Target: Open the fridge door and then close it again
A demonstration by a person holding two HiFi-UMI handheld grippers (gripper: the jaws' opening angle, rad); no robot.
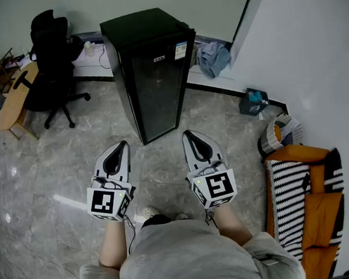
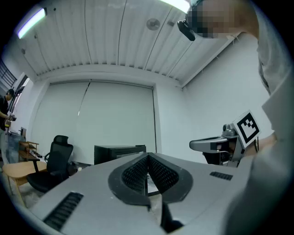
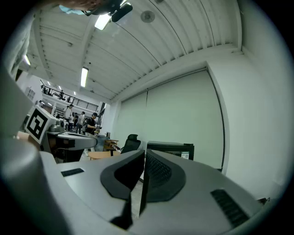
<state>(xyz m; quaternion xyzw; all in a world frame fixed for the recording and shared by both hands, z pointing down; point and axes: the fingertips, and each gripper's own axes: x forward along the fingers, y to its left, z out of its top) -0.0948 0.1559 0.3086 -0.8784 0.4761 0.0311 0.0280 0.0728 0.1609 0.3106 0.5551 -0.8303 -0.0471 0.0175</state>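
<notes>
A black fridge [image 1: 152, 70] with a dark glass door stands on the grey floor ahead of me, its door closed. My left gripper [image 1: 121, 145] and right gripper [image 1: 189, 134] are held level side by side, a short way in front of the door and apart from it. Both are shut, with nothing between the jaws. In the left gripper view the left gripper [image 2: 148, 157] points at the fridge [image 2: 119, 151], and the right gripper [image 2: 215, 144] shows beside it. In the right gripper view the right gripper [image 3: 143, 153] points at the fridge [image 3: 177, 148].
A black office chair [image 1: 53, 61] and a wooden table [image 1: 12, 102] stand left of the fridge. To the right, a white wall [image 1: 313, 49] runs close by, with a blue box [image 1: 254, 102], a basket [image 1: 278, 133] and an orange sofa [image 1: 303, 197] along it.
</notes>
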